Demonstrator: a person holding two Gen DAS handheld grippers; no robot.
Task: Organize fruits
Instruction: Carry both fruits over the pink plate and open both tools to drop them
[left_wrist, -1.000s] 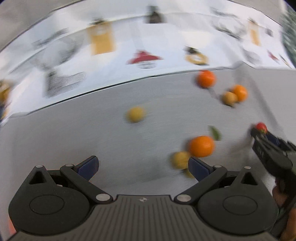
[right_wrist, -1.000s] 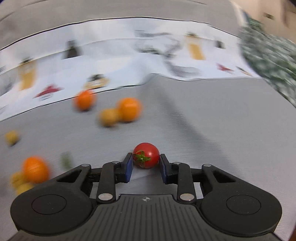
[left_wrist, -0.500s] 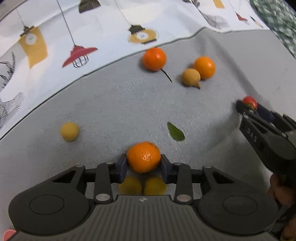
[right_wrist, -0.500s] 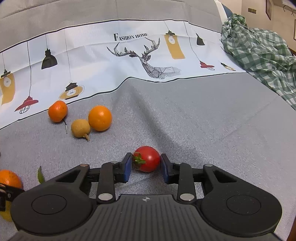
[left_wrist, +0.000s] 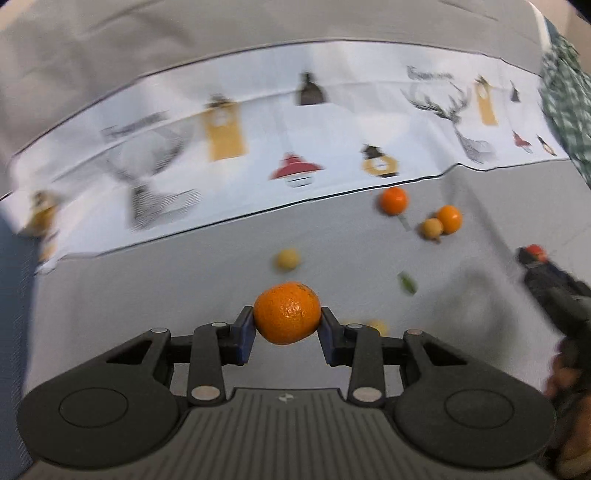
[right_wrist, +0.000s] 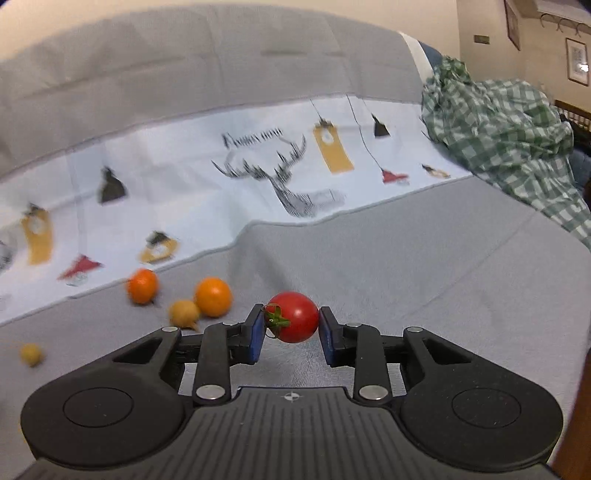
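My left gripper (left_wrist: 287, 324) is shut on an orange tangerine (left_wrist: 287, 312) and holds it above the grey bed cover. My right gripper (right_wrist: 291, 324) is shut on a red tomato (right_wrist: 295, 316); it also shows at the right of the left wrist view (left_wrist: 535, 254). On the cover lie two more oranges (left_wrist: 393, 200) (left_wrist: 449, 218), a tan round fruit (left_wrist: 431, 228) beside the second, and a small yellow fruit (left_wrist: 287, 259). The same oranges (right_wrist: 142, 285) (right_wrist: 213, 296) and tan fruit (right_wrist: 184, 312) show in the right wrist view.
A green leaf (left_wrist: 407, 283) lies on the cover. Small yellow fruits (left_wrist: 376, 326) peek out behind my left fingers. A white printed sheet (right_wrist: 221, 192) runs across the back. A green checked cloth (right_wrist: 509, 136) is heaped at the right.
My left gripper, open a second ago, has shut on the tangerine and lifted it off the cover. My right gripper has risen with the tomato still held.
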